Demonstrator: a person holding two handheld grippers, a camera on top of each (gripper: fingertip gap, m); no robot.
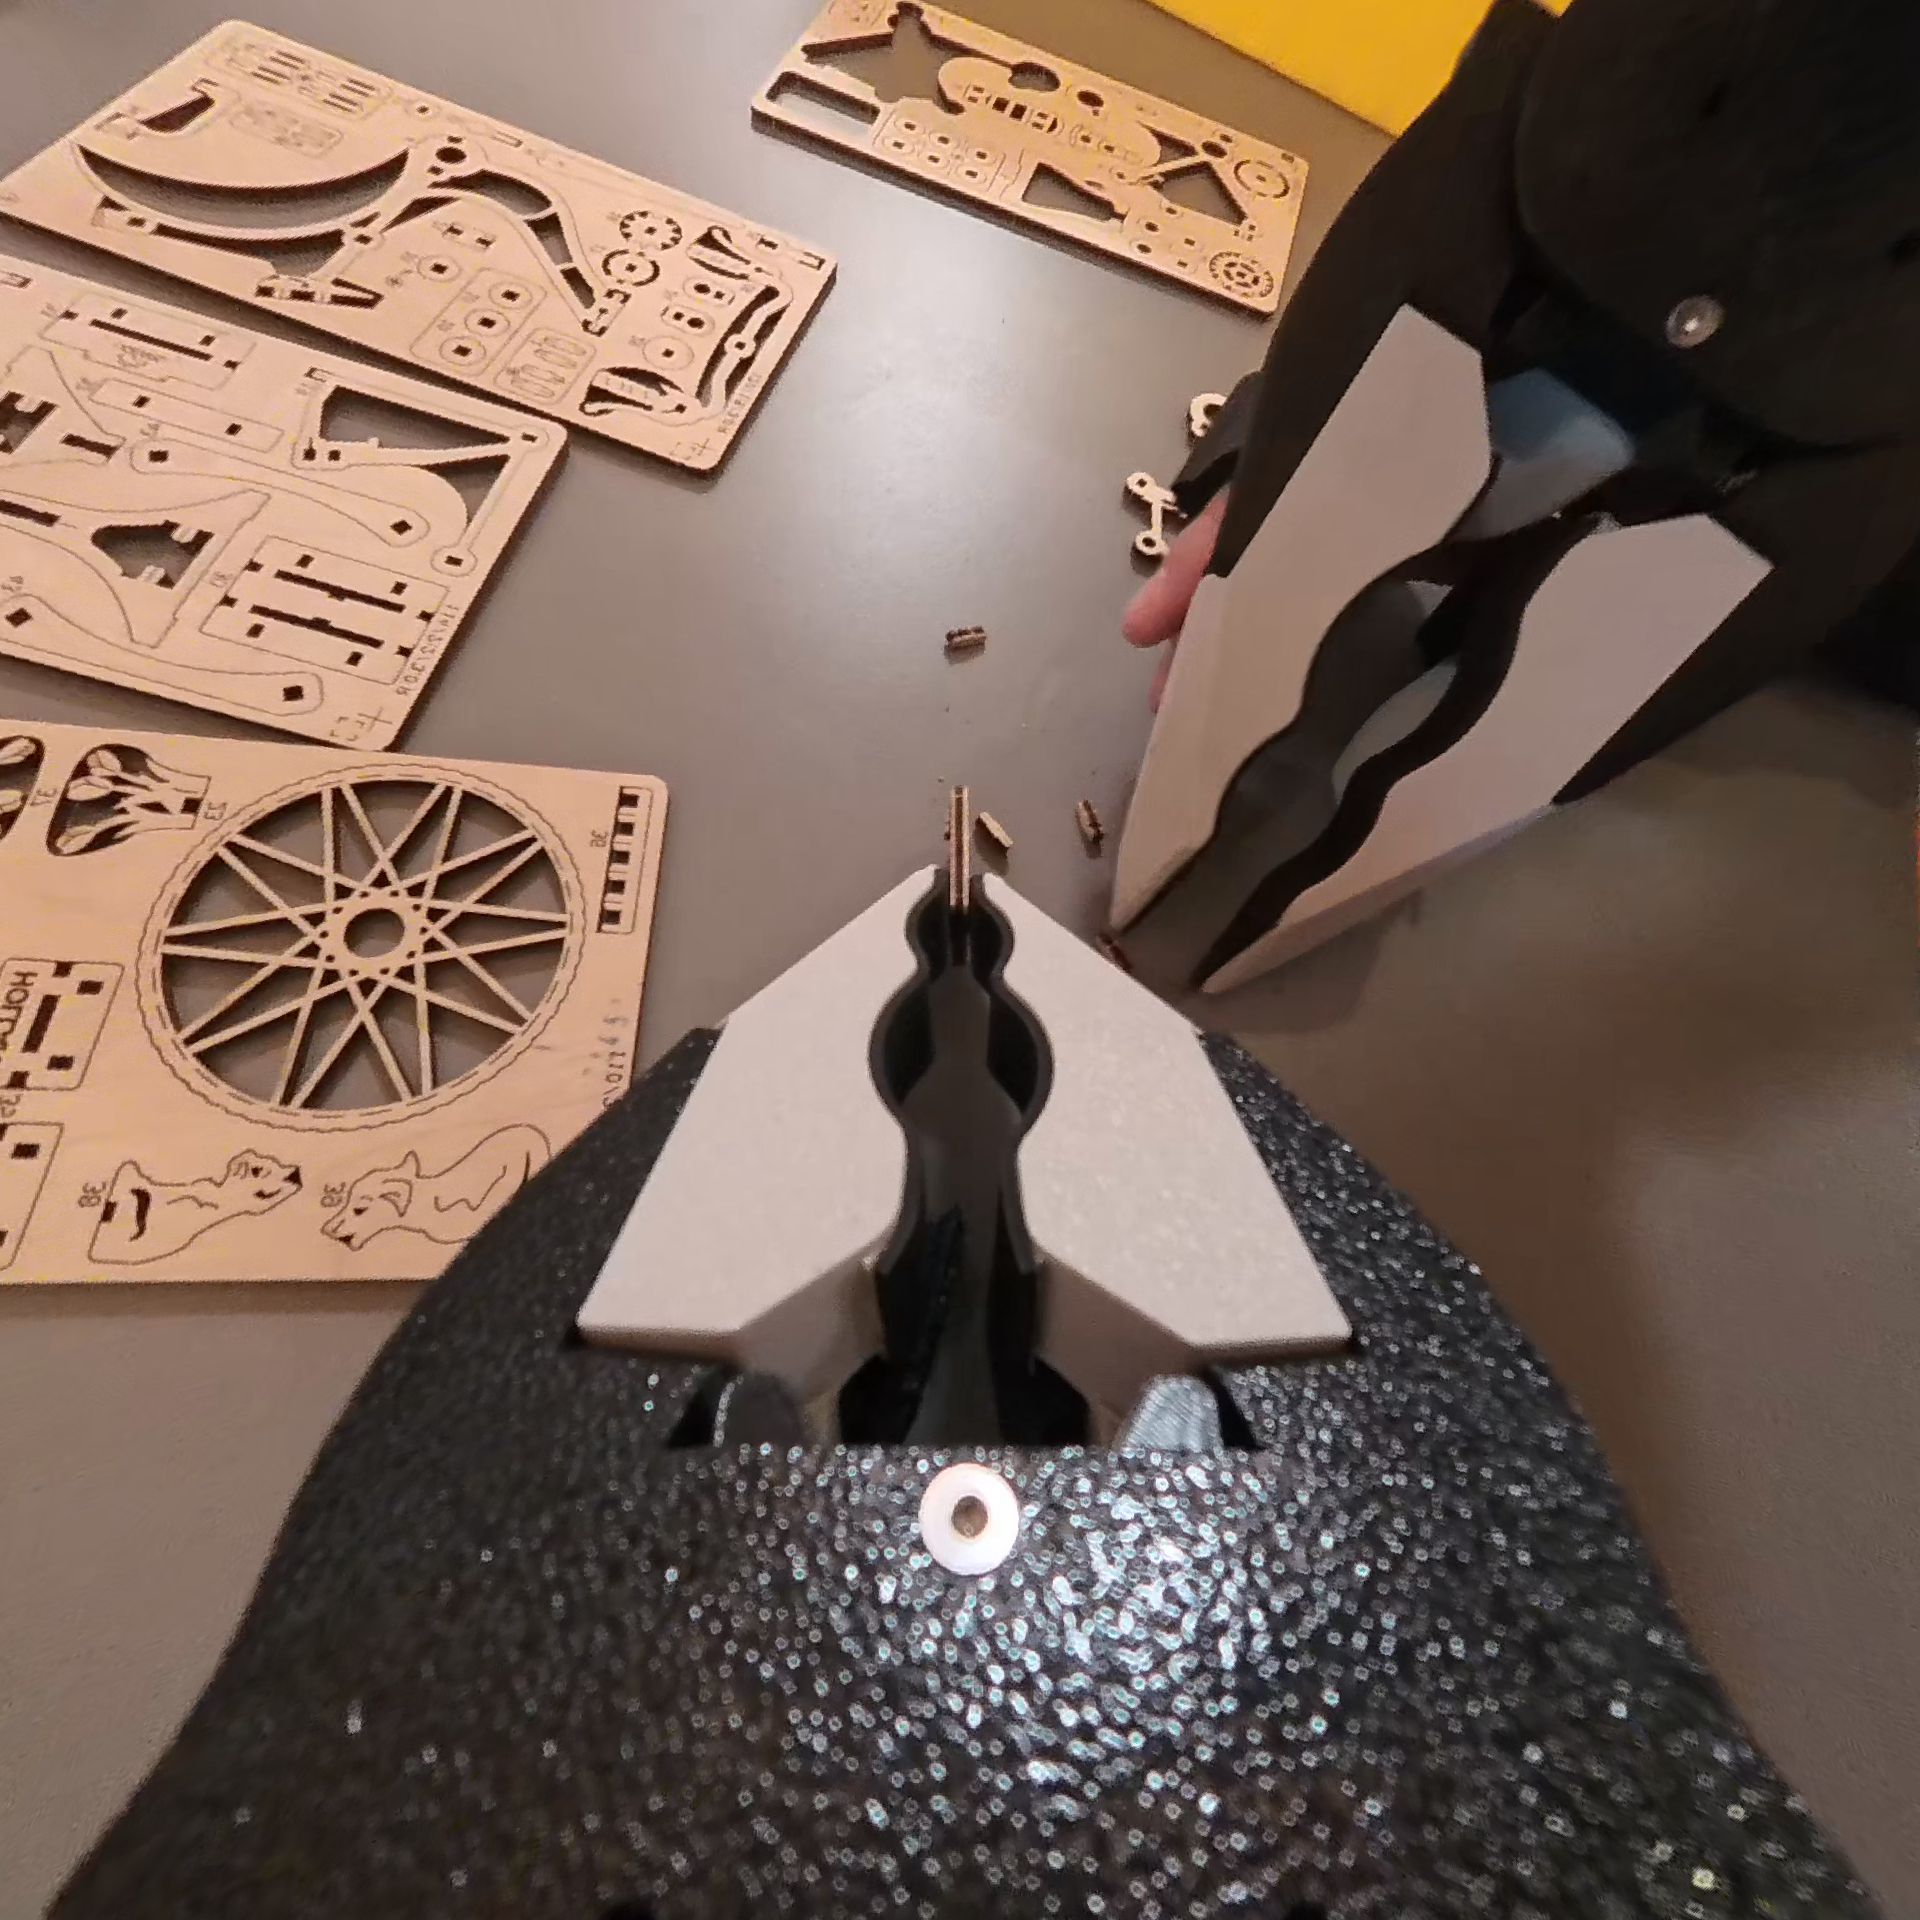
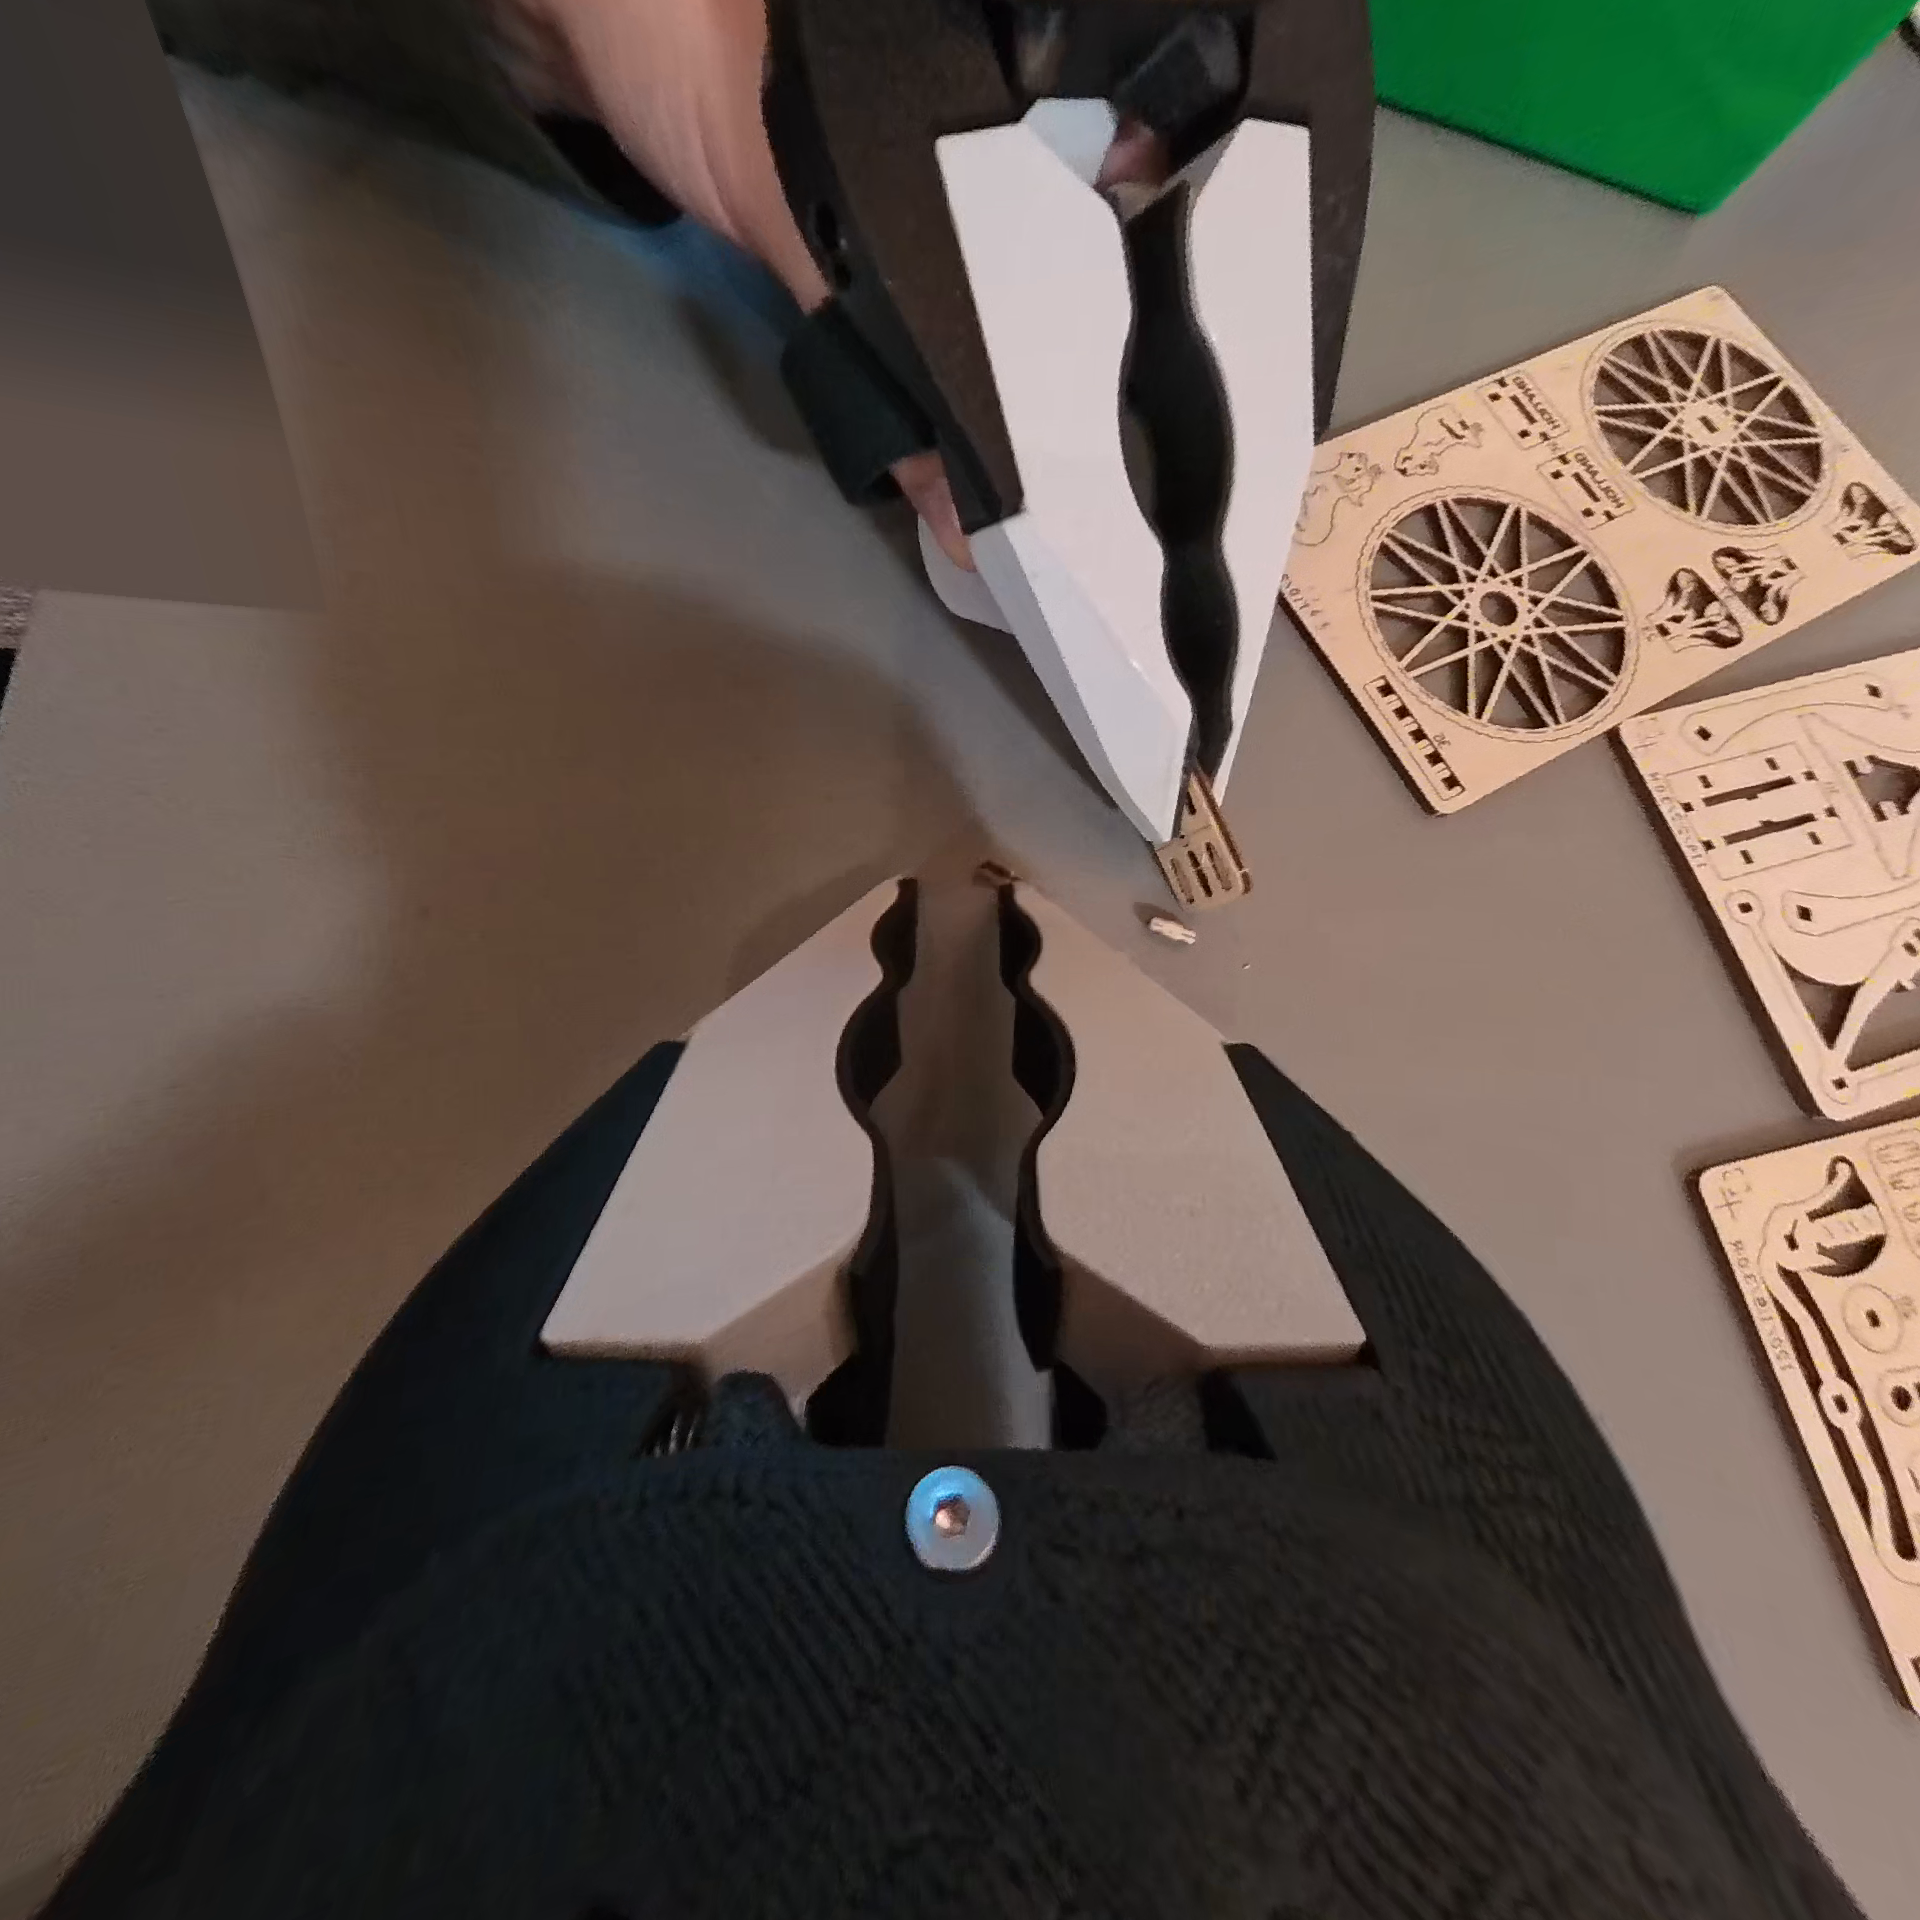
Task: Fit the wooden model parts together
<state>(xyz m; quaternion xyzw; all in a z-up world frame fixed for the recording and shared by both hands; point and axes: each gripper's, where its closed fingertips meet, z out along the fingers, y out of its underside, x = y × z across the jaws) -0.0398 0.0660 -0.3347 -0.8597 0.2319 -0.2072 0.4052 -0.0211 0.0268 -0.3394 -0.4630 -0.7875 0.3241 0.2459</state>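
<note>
My left gripper [image 1: 958,885] is shut on a small flat wooden part [image 1: 958,844], seen edge-on and sticking out past the tips. In the right wrist view the same part [image 2: 1205,857] shows slots and hangs just above the table from the left gripper [image 2: 1184,795]. My right gripper [image 2: 954,888] is slightly open and empty, tips low near the table. A tiny wooden peg [image 2: 992,876] lies at its right fingertip. Another peg [image 2: 1174,928] lies between the two grippers. The right gripper [image 1: 1153,961] points down, right of the held part.
Several laser-cut wooden sheets lie on the grey table: a wheel sheet [image 1: 364,997], two more behind it [image 1: 260,520] [image 1: 436,239], one at the back [image 1: 1039,145]. Loose pegs [image 1: 964,638] [image 1: 1088,821] and small cut parts [image 1: 1153,509] lie scattered. A green box [image 2: 1621,83] stands behind. My right fingertips sit around 4 cm from my left ones.
</note>
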